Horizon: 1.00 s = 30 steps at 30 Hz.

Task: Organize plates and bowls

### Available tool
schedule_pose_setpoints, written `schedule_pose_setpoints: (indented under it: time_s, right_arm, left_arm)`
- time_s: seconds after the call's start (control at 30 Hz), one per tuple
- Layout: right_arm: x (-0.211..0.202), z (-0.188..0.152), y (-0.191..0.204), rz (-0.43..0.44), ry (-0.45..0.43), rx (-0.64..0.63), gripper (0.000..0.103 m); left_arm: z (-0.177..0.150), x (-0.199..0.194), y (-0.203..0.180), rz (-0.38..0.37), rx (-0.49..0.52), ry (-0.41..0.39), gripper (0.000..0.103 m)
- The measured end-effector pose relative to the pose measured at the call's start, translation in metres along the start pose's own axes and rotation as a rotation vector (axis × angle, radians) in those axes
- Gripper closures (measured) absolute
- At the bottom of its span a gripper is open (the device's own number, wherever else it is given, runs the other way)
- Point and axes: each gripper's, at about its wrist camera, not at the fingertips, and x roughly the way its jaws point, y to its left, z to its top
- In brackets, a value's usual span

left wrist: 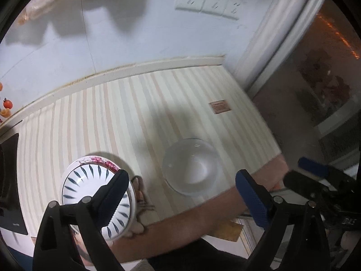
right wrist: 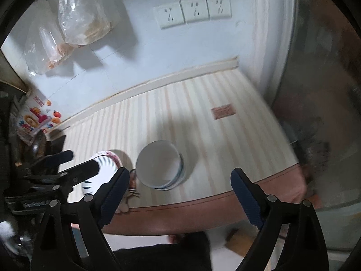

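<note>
Two fisheye views look down over a striped cream countertop [left wrist: 140,113] with a reddish-brown front edge, set against a pale wall; three white wall sockets [left wrist: 207,2] sit high on that wall, and clear plastic bags [right wrist: 79,20] hang to the left of them.

Near the front edge stands a plain white bowl [left wrist: 191,167], upright and apart from both tools; in the right wrist view blue stripes show low on its outer side. To its left is a bowl patterned with dark blue leaf strokes [left wrist: 94,192], with pink flowers showing at its far edge; it sits close to the counter's front, and whether it is stacked on another dish cannot be told.

The left gripper [left wrist: 180,194] stands wide open, holding nothing; its left finger crosses in front of the patterned bowl, and contact cannot be told. The right gripper [right wrist: 180,192] is also spread wide and empty, above the counter's front edge, near the white bowl.

A small brown label [left wrist: 220,106] lies farther back on the counter.
</note>
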Motion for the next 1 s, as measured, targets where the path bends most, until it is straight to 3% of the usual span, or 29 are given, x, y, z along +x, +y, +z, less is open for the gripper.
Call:
schedule_pose_setpoints:
  time_s: [0.1,0.4,0.53,0.77,1.0]
  right_arm:
    - [0.044,0.003,-0.016,0.085,0.071,0.046,0.01]
    - [0.188,-0.001,-0.047,0.235,0.308,0.132,0.01]
    - [0.228,-0.008,-0.049,0.311,0.372,0.148,0.01]
    - [0.268,-0.004,-0.048,0.382,0.415,0.168,0.013]
    - [0.292,-0.002,-0.046,0.399,0.476,0.176,0.026]
  left_arm:
    - [0.008,0.042,0.014,-0.017,-0.033,0.065,0.006]
    - [0.016,0.158,0.042,-0.074,-0.08,0.302,0.006]
    - [0.017,0.185,0.045,-0.124,-0.093,0.373,0.007]
    - [0.018,0.213,0.048,-0.133,-0.131,0.45,0.007]
    - [0.012,0.227,0.045,-0.29,-0.18,0.482,0.033]
